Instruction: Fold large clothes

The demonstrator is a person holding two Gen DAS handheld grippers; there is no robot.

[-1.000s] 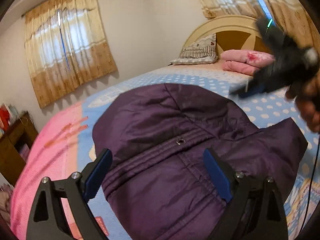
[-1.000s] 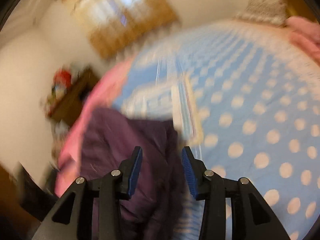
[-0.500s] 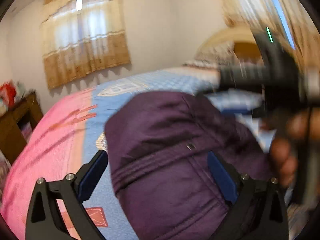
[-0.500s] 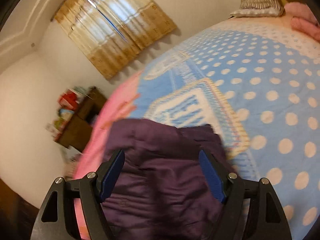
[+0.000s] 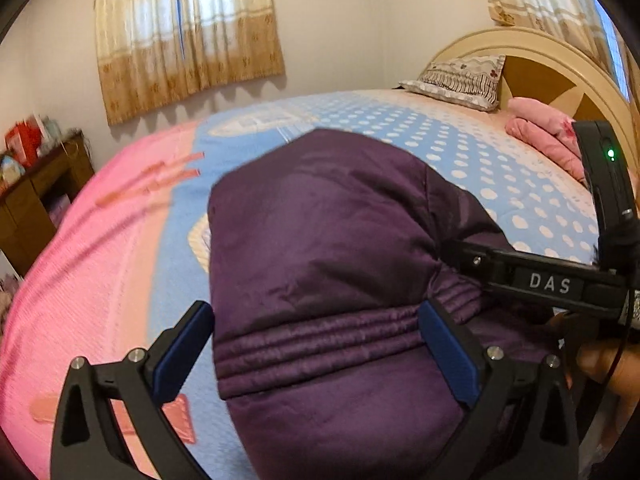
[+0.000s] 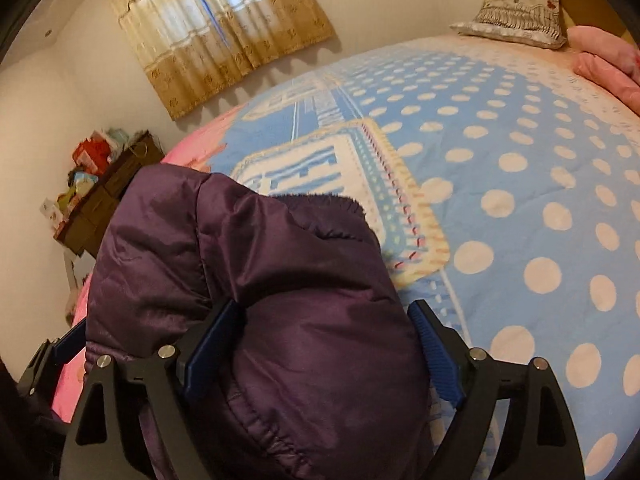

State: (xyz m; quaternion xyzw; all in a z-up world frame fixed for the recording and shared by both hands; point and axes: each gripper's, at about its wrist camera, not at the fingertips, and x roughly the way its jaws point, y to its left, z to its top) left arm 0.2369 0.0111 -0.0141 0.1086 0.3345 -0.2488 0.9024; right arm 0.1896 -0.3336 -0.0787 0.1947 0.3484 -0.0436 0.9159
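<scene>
A purple padded jacket (image 5: 320, 240) lies bunched in a folded heap on the bed. My left gripper (image 5: 314, 316) stands wide open just over its near end, astride the ribbed band (image 5: 316, 340); neither pad presses the fabric. My right gripper (image 6: 324, 312) hovers low over the jacket (image 6: 256, 264), its jaws opening, with a puffy fold bulging up between them and not pinched. In the left wrist view the right gripper's black body (image 5: 552, 280) reaches in from the right onto the jacket's side, a hand (image 5: 608, 364) behind it.
The bed carries a blue dotted blanket (image 6: 520, 208) with a pink part (image 5: 80, 272) on the left. Pillows (image 5: 464, 76) and pink bedding (image 5: 548, 136) lie by the headboard (image 5: 560, 64). A wooden cabinet (image 5: 32, 196) stands by the curtained wall.
The right gripper's jaws spread wide and it dropped onto the jacket's right side. The left gripper sank closer to the jacket and rolled, staying wide.
</scene>
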